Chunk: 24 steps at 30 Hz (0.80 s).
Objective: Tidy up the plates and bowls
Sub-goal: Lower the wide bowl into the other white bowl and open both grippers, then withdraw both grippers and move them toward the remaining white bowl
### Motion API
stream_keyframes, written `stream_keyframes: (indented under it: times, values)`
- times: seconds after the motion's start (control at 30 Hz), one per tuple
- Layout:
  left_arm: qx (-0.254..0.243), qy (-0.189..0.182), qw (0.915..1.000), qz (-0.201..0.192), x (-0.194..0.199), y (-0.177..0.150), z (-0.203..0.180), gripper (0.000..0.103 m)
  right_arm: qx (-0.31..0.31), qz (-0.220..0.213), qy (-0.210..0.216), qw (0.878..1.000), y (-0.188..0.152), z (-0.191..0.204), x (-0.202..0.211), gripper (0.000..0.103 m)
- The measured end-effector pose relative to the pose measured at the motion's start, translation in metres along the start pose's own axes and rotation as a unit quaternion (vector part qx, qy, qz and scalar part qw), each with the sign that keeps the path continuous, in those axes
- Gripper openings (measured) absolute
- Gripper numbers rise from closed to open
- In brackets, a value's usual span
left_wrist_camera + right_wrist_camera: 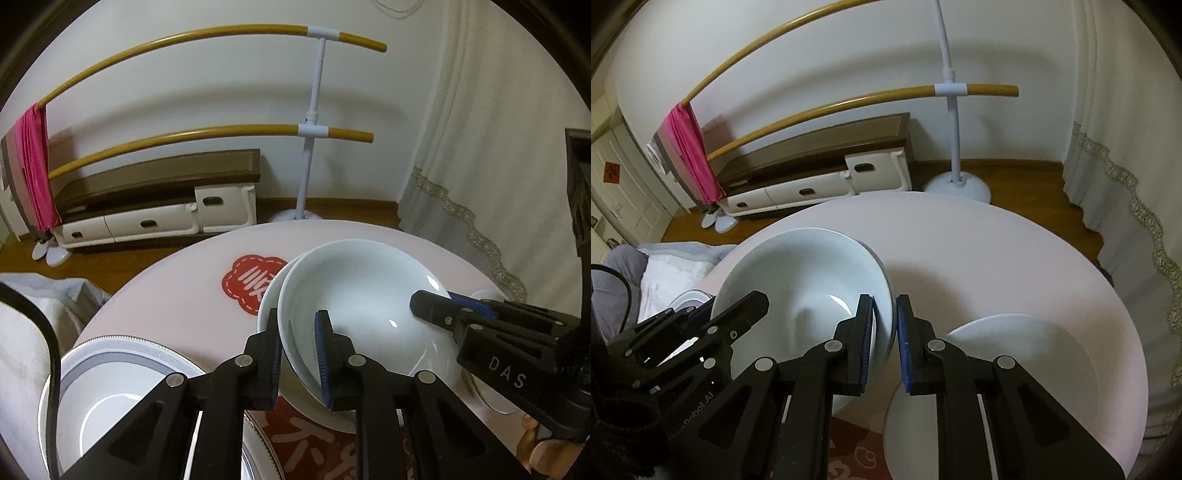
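Both the left gripper and the right gripper have jaws pinching opposite rims of the white bowl, held tilted between them above the round desk, another bowl nested underneath.

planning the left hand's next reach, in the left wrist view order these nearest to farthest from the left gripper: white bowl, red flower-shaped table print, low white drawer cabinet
1. White bowl, rim between the left gripper pads.
2. Red flower-shaped table print, just beyond, left.
3. Low white drawer cabinet, against the far wall.
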<state>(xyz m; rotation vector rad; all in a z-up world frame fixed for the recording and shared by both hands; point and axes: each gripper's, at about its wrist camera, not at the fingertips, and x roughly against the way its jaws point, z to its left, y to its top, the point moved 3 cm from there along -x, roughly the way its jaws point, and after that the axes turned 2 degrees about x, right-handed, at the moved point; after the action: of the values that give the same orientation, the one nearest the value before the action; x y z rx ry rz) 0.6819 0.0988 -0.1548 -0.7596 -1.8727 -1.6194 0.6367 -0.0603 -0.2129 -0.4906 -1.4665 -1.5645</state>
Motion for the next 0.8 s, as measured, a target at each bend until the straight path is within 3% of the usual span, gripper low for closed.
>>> stream_keyframes:
  times: [0.33,0.43,0.53,0.8]
  values:
    - [0.009,-0.001,0.9999,0.006,0.004,0.005,0.001,0.017,-0.010,0.001,0.005,1.000,0.001,0.000,0.004,0.016]
    - [0.012,0.002,0.9999,0.002,0.011,0.005,-0.001,0.024,-0.013,-0.006,0.006,1.000,0.002,-0.001,0.011,0.016]
    - [0.009,0.018,0.9998,-0.007,0.018,0.005,-0.003,0.041,-0.013,-0.005,0.009,1.000,-0.001,-0.001,0.016,0.018]
    - [0.014,0.034,0.9993,-0.006,0.033,-0.008,-0.012,0.042,-0.012,-0.016,0.036,0.999,-0.015,0.004,0.046,0.018]
